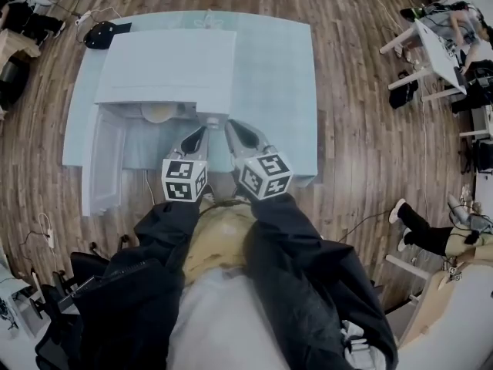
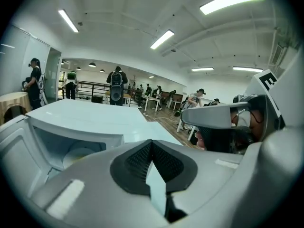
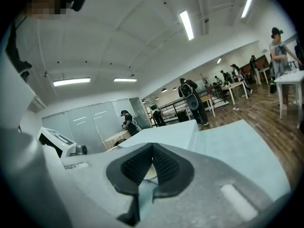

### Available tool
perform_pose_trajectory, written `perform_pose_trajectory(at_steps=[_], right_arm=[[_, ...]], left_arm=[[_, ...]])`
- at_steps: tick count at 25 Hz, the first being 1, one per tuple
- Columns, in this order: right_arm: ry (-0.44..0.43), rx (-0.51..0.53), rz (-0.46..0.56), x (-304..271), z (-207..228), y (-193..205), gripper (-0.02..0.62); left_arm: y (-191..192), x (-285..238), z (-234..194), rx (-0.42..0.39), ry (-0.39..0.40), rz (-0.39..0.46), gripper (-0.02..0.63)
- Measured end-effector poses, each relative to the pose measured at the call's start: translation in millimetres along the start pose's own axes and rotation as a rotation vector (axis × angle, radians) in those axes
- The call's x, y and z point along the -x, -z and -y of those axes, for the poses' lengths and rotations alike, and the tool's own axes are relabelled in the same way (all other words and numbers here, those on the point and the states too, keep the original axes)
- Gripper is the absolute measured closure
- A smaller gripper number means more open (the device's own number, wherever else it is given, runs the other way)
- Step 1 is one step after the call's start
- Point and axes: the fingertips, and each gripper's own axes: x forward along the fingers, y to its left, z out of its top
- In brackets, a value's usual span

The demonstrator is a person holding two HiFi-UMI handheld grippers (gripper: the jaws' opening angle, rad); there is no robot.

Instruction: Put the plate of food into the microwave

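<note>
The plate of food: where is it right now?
In the head view the plate sits inside the open microwave, on the left half of the table, just beyond the left gripper.

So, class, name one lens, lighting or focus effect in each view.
Head view: fisheye bows the floorboards around the table. Left gripper view: ceiling strip light blows out white. Right gripper view: corners vignetted black, ceiling light glaring.

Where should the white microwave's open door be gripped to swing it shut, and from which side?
Probably its free edge, the end nearest the person. The open white microwave door hinges at the left front corner of the white microwave and stands swung out, so come from its left, outer face.
</note>
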Motion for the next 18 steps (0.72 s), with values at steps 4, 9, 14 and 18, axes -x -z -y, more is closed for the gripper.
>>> perform_pose_trajectory(at_steps=[4,9,14,18], right_arm=[[0.039,0.074,0.045,8,5,-29,0.604],[0.050,0.159,0.077,8,3,-59,0.604],[0.079,0.227,0.125,9,4,-90,0.604],[0.096,0.256,0.162,7,4,-110,0.604]], left_arm=[[-27,-2,10,-0.030,0.007,0.046,0.604],[-67,-6,22,-0.089,0.028,0.111,0.604],[-100,-7,29,-0.122,0.044,0.177,0.604],[-117,-8,29,-0.141,0.041,0.210,0.604]])
